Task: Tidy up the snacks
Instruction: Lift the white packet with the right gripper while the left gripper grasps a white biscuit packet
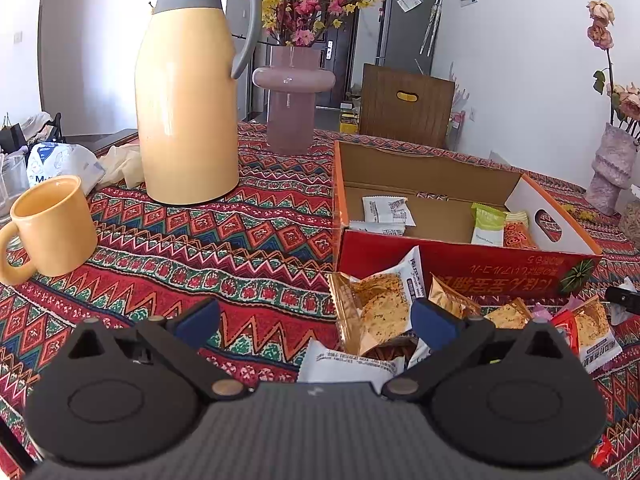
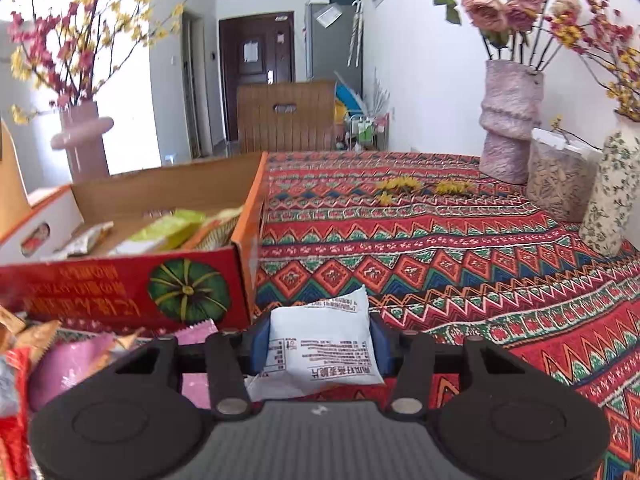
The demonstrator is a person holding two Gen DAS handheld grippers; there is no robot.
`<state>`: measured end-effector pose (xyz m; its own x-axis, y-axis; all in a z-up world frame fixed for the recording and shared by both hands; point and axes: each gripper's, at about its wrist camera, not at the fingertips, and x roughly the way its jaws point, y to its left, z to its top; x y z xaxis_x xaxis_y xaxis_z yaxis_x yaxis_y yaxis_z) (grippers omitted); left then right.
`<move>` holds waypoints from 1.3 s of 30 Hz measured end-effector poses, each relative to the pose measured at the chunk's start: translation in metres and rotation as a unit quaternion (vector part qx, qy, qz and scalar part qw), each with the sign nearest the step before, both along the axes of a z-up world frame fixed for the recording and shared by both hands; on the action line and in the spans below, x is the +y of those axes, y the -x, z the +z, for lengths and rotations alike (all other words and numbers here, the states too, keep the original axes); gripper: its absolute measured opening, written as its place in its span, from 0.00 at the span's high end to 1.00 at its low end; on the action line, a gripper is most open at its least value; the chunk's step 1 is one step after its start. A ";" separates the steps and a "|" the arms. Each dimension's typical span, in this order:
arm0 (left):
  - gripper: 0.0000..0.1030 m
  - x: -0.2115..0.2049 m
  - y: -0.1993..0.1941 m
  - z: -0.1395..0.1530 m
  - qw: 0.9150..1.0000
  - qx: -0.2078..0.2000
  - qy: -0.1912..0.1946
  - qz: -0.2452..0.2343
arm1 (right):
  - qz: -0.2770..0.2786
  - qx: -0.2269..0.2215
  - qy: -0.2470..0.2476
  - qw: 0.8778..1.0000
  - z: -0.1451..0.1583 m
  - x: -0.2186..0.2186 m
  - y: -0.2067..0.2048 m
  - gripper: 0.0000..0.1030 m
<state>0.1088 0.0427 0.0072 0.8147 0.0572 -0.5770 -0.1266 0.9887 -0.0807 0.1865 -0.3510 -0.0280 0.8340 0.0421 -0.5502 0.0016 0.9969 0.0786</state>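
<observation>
open box [image 1: 460,256] top, thermos [image 1: 188,92] left

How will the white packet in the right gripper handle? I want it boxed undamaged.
The white packet looks puffed and crinkly, so probably light and squashy. Its glossy film may slip between the blue pads. Contents are likely brittle; squeeze gently.

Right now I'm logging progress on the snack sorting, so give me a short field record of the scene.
right gripper: shut on a white snack packet, beside the box's corner
left gripper: open, holding nothing, above the loose pile
box: red cardboard, open top, a few packets already inside
loose snacks: gold and white packets heaped in front of the box
other items: yellow thermos, yellow mug
surface: patterned tablecloth
</observation>
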 end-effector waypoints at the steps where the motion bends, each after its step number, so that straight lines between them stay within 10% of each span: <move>1: 0.00 0.000 0.000 -0.001 1.000 0.003 0.000 -0.001 | -0.002 -0.005 -0.005 1.000 0.002 0.000 0.005 0.52; 29: 0.01 -0.019 -0.009 -0.042 0.995 0.087 -0.034 -0.032 | -0.005 -0.039 -0.060 0.997 0.010 0.018 0.061 0.52; 39: 0.69 -0.021 -0.006 -0.040 0.994 0.084 -0.013 -0.062 | -0.001 -0.031 -0.062 0.998 0.007 0.021 0.060 0.52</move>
